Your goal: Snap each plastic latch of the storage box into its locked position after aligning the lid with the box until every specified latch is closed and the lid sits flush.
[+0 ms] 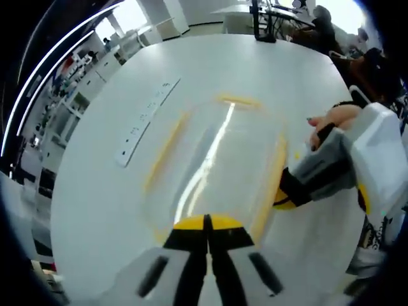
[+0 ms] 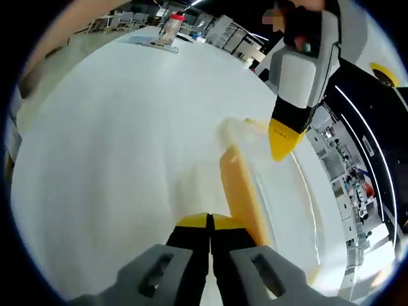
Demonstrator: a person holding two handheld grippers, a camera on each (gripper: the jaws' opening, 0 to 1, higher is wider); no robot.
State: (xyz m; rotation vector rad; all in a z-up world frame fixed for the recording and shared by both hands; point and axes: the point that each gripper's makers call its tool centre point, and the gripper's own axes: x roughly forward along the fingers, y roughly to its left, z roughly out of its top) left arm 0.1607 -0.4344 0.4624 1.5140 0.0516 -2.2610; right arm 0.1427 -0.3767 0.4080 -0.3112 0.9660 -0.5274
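Lying lengthwise away from the clenched left hand-held gripper, clear storage box; right hand-held gripper likewise clenched.

The storage box lies on the table; a power strip lies left of it; the left gripper meets its near edge; the right gripper touches its right side latch; a bottle stands far behind.
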